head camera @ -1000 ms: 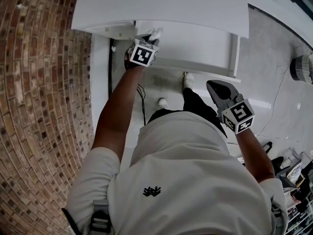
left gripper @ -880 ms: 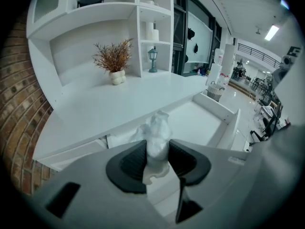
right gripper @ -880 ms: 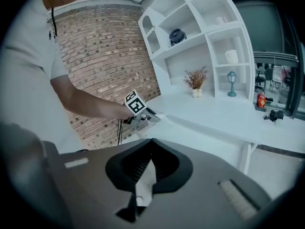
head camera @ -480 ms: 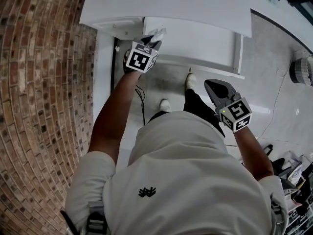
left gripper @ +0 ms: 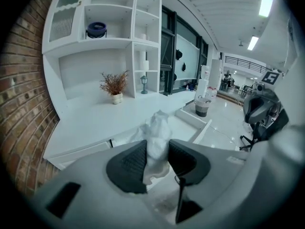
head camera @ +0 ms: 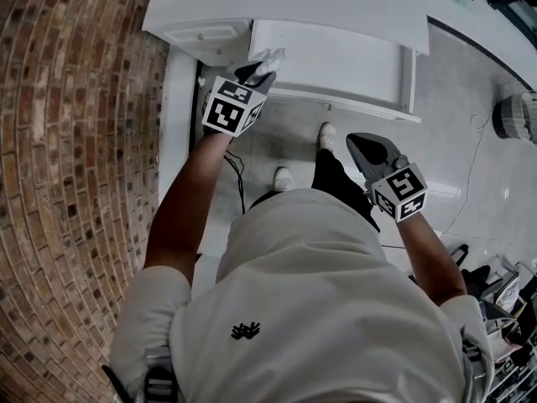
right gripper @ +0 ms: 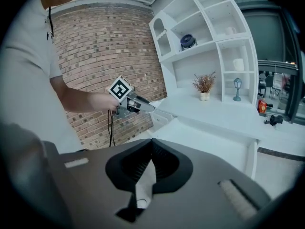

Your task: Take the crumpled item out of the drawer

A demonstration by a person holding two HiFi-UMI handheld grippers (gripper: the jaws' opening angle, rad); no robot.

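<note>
A crumpled white item (left gripper: 157,135) sticks up between the dark pads of my left gripper (left gripper: 157,151), which is shut on it. From the head view, the left gripper (head camera: 254,77) holds the crumpled item (head camera: 270,56) just above the left front corner of the open white drawer (head camera: 361,109). In the right gripper view, the left gripper (right gripper: 148,109) hangs in the air beside the drawer (right gripper: 219,149). My right gripper (head camera: 363,144) hovers lower right, over the floor in front of the drawer, its jaws (right gripper: 151,144) shut with nothing between them.
A white counter (head camera: 294,7) runs above the drawer, with a shelf unit holding a dried plant (left gripper: 114,85) and a blue bowl (left gripper: 96,30). A brick wall (head camera: 75,141) closes the left side. A basket (head camera: 513,116) stands on the floor at right, an office chair (left gripper: 262,111) beyond it.
The left gripper has lifted the crumpled item up and back from the drawer toward me. The right gripper has drifted slightly up and left in the head view.
</note>
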